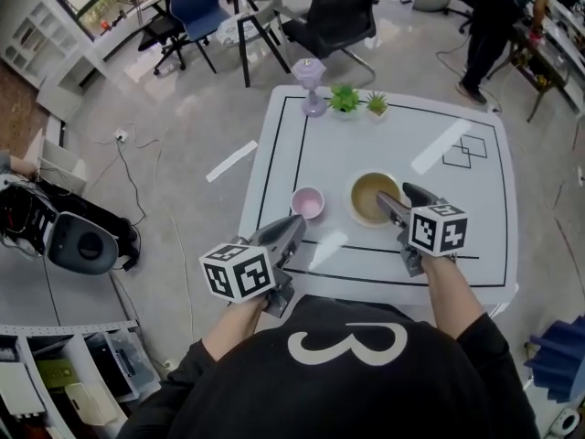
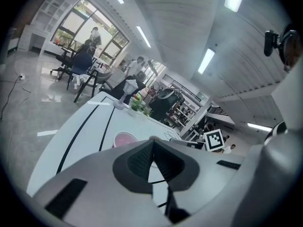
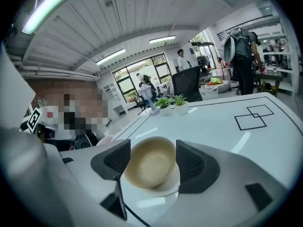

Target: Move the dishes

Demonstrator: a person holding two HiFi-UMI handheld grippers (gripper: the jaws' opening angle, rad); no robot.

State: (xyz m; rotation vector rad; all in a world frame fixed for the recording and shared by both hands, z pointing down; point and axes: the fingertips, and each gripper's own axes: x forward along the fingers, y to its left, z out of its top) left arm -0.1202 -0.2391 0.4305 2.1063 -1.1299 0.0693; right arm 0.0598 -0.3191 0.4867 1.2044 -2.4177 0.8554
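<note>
Nearest: both grippers are held out over the near edge of the white counter.

Left gripper: fingers pressed together, nothing between them. It points at the pink cup just beyond its tips and is not touching it. Probably idle, or closed for a nudge rather than a pinch.

Right gripper: fingers spread wide, one on each side of the tan bowl. In the right gripper view the bowl fills the gap, with a thin margin at each pad, so there is no grip. The bowl sits on a white saucer inside the near black line. A wide spread fits a rim this broad. I can't tell whether this comes before a grasp or follows a set-down.

Cup and bowl stand side by side, apart, both upright on the counter.

Farther: a marked double square at the right, possibly a target spot. Two small potted plants and a lilac vase line the far edge, well clear of the dishes.
</note>
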